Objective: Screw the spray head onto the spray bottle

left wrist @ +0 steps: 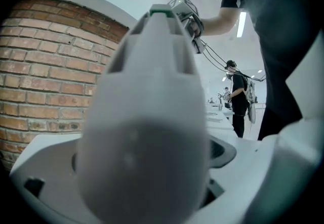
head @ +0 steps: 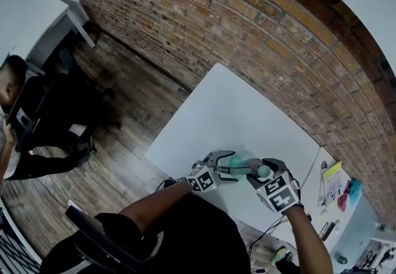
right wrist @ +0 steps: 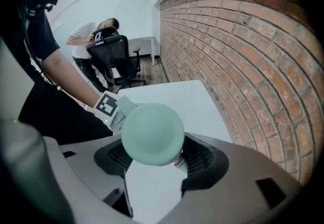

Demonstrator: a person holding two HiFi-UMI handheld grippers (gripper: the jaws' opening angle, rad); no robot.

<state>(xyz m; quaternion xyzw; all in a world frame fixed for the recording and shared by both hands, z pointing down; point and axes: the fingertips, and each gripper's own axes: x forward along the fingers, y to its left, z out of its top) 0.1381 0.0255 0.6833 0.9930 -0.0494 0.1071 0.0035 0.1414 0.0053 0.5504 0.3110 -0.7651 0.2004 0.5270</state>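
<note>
— How far along is it?

— Partway, as I judge it. Your left tongs (head: pixel 216 169) are clamped round the white spray head (left wrist: pixel 152 117), whose green nozzle tip (left wrist: pixel 162 13) points toward your right hand. Your right tongs (head: pixel 263 177) are closed on the mint-green spray bottle (right wrist: pixel 152 134) near its rounded base. You hold both pieces in the air, in line with each other, just above the near part of the white tabletop (head: pixel 235 112). Head and bottle meet between the tongs, but the collar and thread are hidden in every view. I cannot tell whether the thread has caught or how many turns are on. What is left, I think, is turning until the collar seats snug.

— And room to move?

— Plenty ahead of you, since the tabletop beyond your hands is bare. The brick wall (head: pixel 204 25) along its far side is well apart from the tongs. The tight side is toward you: the tabletop's near edge lies just under your wrists, and your body is close behind. A dropped piece could fall to the wooden floor (head: pixel 124 112). The person (head: pixel 37 124) seated off to your left is well apart. A neighbouring tabletop (head: pixel 356 205) with small clutter stands on your right, clear of your elbow.
</note>
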